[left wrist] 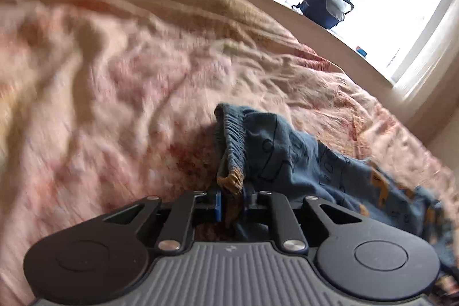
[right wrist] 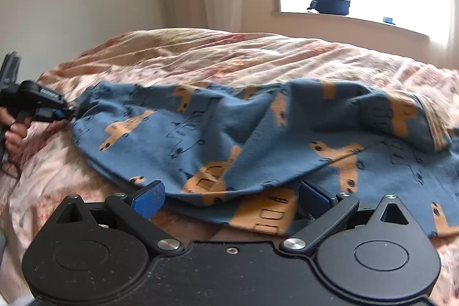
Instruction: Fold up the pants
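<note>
**Left jaws pinching the waistband, right jaws wide over the pants**

From my left wrist camera, the left hand-held gripper (left wrist: pixel 231 202) has its blue pads drawn narrow on the gathered elastic waistband (left wrist: pixel 229 145) of the pants (left wrist: pixel 287 151); cloth sits pinched between them. The bed (left wrist: pixel 114 76), under a wrinkled pink floral cover, spreads open from 9 to 12 o'clock of that grip. At 1 o'clock a dark backpack (left wrist: pixel 327 2) stands on the windowsill, its top unzipped; I cannot tell what is inside.

From my right wrist camera, a person's hand (right wrist: pixel 14 131) holds the left tool at 9 o'clock, gripping the pants' left end. The pants are blue with orange vehicle prints, rumpled and stretched across the bed, one layer lapped loosely over another. The right hand-held gripper (right wrist: pixel 232 197) stands wide, pads not pressing, with the near edge of the cloth lying between them. Bare cover lies beyond the pants toward 12 o'clock.
</note>
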Motion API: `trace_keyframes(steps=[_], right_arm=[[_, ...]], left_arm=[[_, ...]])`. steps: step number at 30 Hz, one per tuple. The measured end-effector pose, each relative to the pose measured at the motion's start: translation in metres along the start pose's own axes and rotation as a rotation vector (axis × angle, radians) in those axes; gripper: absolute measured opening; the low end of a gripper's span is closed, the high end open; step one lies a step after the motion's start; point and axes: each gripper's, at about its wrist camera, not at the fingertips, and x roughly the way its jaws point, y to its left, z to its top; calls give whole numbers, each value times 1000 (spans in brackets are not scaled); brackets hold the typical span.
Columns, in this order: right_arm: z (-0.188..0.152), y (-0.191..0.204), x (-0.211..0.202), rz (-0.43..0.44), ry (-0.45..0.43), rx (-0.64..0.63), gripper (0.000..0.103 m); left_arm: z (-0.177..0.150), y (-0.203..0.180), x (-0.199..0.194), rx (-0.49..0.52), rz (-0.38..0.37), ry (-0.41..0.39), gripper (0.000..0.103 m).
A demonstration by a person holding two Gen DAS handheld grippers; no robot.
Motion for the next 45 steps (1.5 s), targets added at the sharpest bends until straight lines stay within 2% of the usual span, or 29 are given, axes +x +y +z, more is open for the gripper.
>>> trace_keyframes(steps=[2,5,9,14,15,17,19,21,22,23,24,26,27,28,29,31,34,37,41,43,45], right_arm=[[1,-3,-1,-19,-5,14,100],[3,-5,-4,-46,-13,23,100],[5,-7,-8,-57,-28,32,100],[10,-8,-9,-50,-41,29,100],[11,-9,-9,-50,-43,28,100],[11,-12,-8,-45,-49,32,100],[12,-17,-5,-42,-50,51,100],[12,-23,-3,-42,-46,78,101],[11,-27,-2,-42,-41,92,101],[10,-29,-1,-46,-36,100,101],[9,-31,0,-53,-32,105,102],[6,-35,0,-66,-28,115,102],[6,-36,-1,-68,-31,122,102],[5,-38,-1,-66,-36,130,102],[5,-40,-2,-66,-41,135,102],[7,-42,-2,-72,-52,132,102],[13,-51,-4,-86,-76,148,102],[17,-65,-6,-118,-88,189,102],[19,-89,-1,-101,-65,271,102],[18,-100,4,-76,-50,319,102],[19,-112,9,-48,-40,374,102]], left_arm=[[3,-11,-9,85,66,-52,13],[11,-15,-23,160,118,-101,13],[22,1,-37,184,192,-139,13],[40,38,-43,149,277,-129,13],[42,43,-43,156,283,-123,14],[43,51,-40,138,220,-84,16],[40,48,-38,140,215,-46,29],[32,34,-39,188,237,-63,86],[27,25,-42,221,254,-93,94],[23,18,-46,252,279,-126,98],[19,8,-48,290,313,-154,98],[15,-14,-52,354,417,-202,99],[11,-23,-55,360,465,-243,103],[8,-33,-58,356,474,-280,103],[4,-44,-61,357,440,-310,103],[-2,-68,-62,411,298,-305,103],[-16,-116,-47,547,84,-203,103],[-40,-168,-29,730,-68,-121,103],[-80,-221,-17,1024,-154,-118,103],[-97,-234,-15,1132,-193,-118,103],[-113,-244,-13,1221,-197,-119,103]])
